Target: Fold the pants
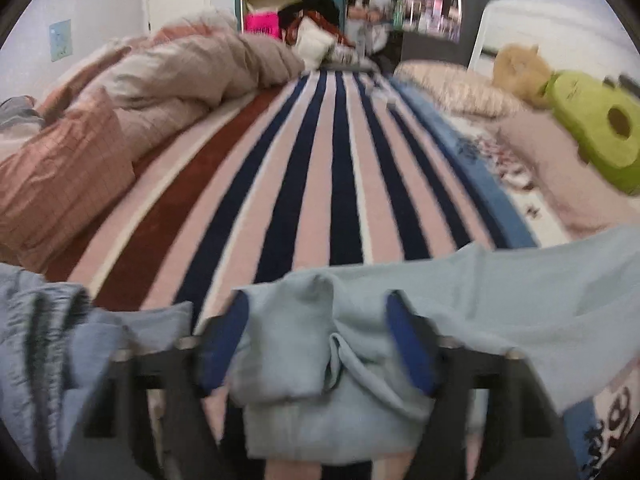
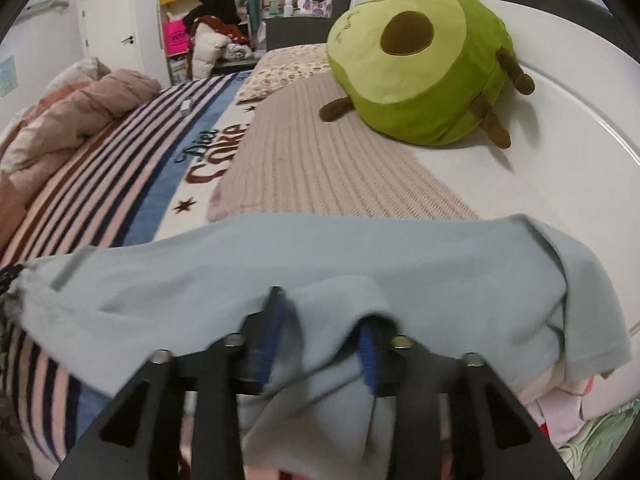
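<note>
You get soft, even indoor light, no glare, faint shadows. Left view smeared with motion blur, worst on the shelves (image 1: 432, 4). Right view sharper; avocado plush (image 2: 420, 60) crisp. Fisheye bends edges; black corners.

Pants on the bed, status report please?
Left hand-held gripper open around pants; right hand-held gripper likewise. Pants bunched, unfolded. Avocado plush clear.

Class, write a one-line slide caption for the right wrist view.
Right tongs open around a fold of pale blue pants on the bed; avocado plush behind.
</note>
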Demonstrator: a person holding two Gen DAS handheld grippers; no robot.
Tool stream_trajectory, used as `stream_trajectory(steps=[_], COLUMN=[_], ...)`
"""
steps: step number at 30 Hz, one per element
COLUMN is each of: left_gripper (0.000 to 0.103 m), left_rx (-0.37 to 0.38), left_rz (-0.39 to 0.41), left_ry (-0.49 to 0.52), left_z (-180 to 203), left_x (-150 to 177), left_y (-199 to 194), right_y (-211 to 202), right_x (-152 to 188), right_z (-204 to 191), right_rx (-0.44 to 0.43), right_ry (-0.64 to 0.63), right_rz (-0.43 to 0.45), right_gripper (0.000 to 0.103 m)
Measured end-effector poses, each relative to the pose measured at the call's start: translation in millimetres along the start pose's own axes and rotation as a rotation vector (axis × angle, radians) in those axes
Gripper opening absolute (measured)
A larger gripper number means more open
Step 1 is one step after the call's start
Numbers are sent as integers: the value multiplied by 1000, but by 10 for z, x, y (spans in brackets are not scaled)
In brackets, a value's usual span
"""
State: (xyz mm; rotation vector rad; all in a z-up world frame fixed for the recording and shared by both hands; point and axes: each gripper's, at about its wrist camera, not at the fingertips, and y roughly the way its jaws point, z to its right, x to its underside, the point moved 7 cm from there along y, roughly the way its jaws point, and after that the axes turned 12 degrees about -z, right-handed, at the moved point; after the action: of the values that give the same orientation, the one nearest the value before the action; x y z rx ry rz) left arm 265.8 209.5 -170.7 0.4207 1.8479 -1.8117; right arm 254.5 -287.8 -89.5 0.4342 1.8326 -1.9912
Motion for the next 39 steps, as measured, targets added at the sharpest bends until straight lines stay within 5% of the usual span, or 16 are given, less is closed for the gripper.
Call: stream_trajectory(steps=[2, 10, 20, 30, 33, 36, 39], left_gripper=[70, 70, 70, 70, 70, 70, 70], left_rx=[9, 152, 271, 306, 300, 300, 302], left_rz=[17, -22, -100, -112, -107, -98, -81], left_ry=[0, 54, 122, 143, 145, 149, 164], left_z=[-39, 173, 725, 858, 865, 874, 876], left_x=[50, 531, 748, 608, 548, 493, 447], left_y=[-161, -527, -244, -22, 13, 11, -36], right_y=[-156, -693, 288, 650, 648, 673, 646], right_x=[81, 492, 897, 1001, 906, 803, 651], right_z=[-52, -756, -2036, -2401, -2370, -2341, -2291], right_rx=[-31, -152, -265, -193, -133, -114, -99], right_ry=[-3, -178, -531, -686, -685, -669, -623], right_rz=[3, 56, -72, -40, -11, -15, 14], right_gripper=[50, 57, 55, 53, 34, 1, 2])
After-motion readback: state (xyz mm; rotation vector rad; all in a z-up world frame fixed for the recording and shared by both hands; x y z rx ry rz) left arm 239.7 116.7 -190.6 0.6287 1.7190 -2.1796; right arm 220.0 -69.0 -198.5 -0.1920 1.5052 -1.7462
